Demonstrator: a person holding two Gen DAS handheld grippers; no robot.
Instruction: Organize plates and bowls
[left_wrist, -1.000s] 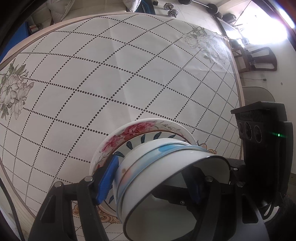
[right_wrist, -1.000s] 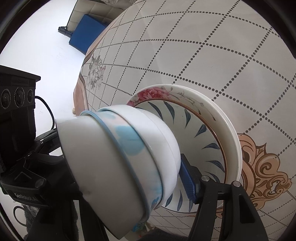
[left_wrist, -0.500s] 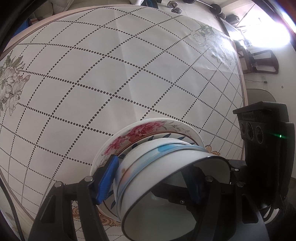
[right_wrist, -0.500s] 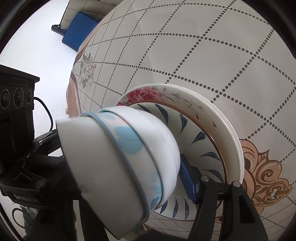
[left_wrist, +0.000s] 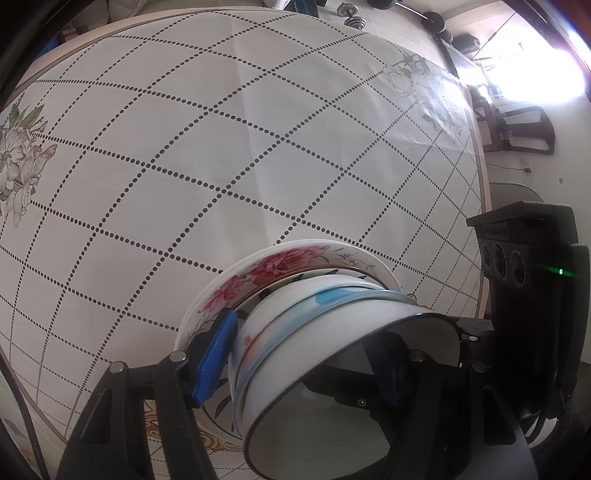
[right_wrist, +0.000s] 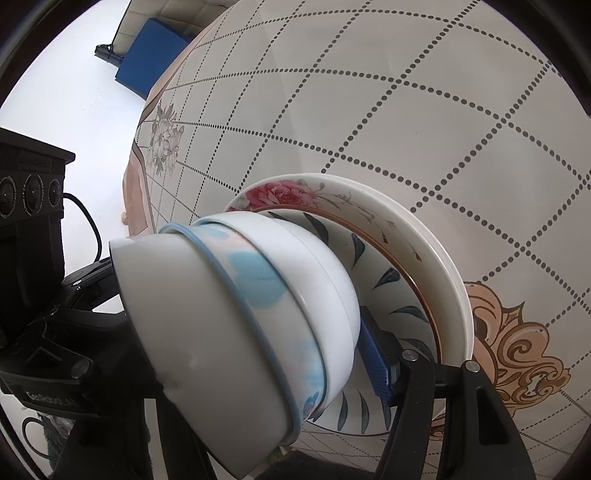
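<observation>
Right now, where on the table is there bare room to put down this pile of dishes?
The tablecloth is bare from the rose plate out to the far edge and both flower prints. It is crowded only near us, where both tools, left and right, grip the stacked bowls on the plates.

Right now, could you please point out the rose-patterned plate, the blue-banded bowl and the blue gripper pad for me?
rose-patterned plate (right_wrist: 291, 195): right wrist view, on the pink rose on its rim.
blue-banded bowl (right_wrist: 255, 271): right wrist view, on the light-blue patch of its outer wall.
blue gripper pad (left_wrist: 216, 356): left wrist view, on the pad's outer face.
</observation>
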